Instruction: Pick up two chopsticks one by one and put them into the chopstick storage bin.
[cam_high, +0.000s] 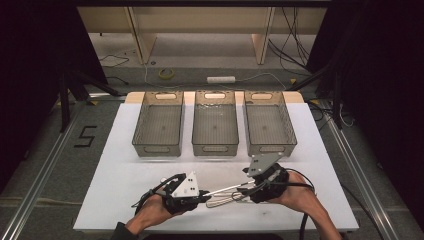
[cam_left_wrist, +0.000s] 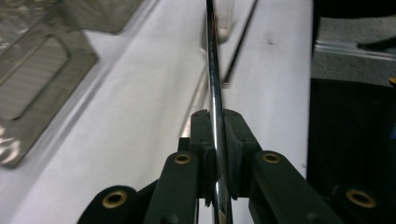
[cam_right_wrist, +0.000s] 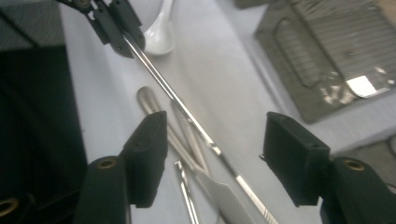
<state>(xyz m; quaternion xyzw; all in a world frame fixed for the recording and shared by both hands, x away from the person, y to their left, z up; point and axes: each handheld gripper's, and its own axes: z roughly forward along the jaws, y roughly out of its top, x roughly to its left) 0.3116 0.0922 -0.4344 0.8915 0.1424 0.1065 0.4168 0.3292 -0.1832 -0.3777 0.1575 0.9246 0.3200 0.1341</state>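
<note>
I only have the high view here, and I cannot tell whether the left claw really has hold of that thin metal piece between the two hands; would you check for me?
Observer: Yes. In the left gripper view the left claw is shut on the steel utensil, with its pads pressing on both sides.
Operator: Is the right claw gripping it too?
Observer: No. In the right gripper view the right claw stands open, and the utensil passes between its pads clear of both.
Operator: What lies underneath?
Observer: More cutlery lies on the white table, and a white spoon sits near the left claw.
</note>
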